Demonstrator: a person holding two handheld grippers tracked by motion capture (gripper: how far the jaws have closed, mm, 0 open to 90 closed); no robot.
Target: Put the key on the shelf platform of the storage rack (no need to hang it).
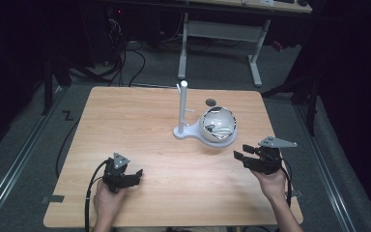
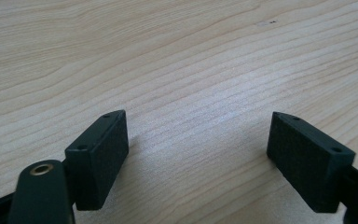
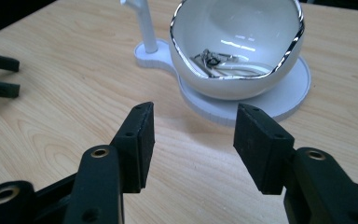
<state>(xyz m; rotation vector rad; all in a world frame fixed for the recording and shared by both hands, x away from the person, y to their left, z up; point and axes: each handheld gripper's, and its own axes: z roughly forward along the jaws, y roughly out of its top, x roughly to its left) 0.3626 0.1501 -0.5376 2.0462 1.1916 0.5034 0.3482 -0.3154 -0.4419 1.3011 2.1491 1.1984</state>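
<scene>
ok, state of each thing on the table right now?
left tongs: open, empty, low over bare table
right tongs: open, empty, aimed at the bowl
bowl: upright on the stand's round base, metal piece lying inside
stand: upright, post bare

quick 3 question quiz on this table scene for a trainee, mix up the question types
1. True or false: the right gripper is shut on the bowl.
2. What lies inside the bowl? A) a metal chain B) an apple C) a sponge
3. Fill in: the bowl sits on a white ____ with an upright post.

Key:
1. False; its jaws stand open, short of the bowl.
2. A
3. stand; the left gripper is also open, over bare table.
</scene>
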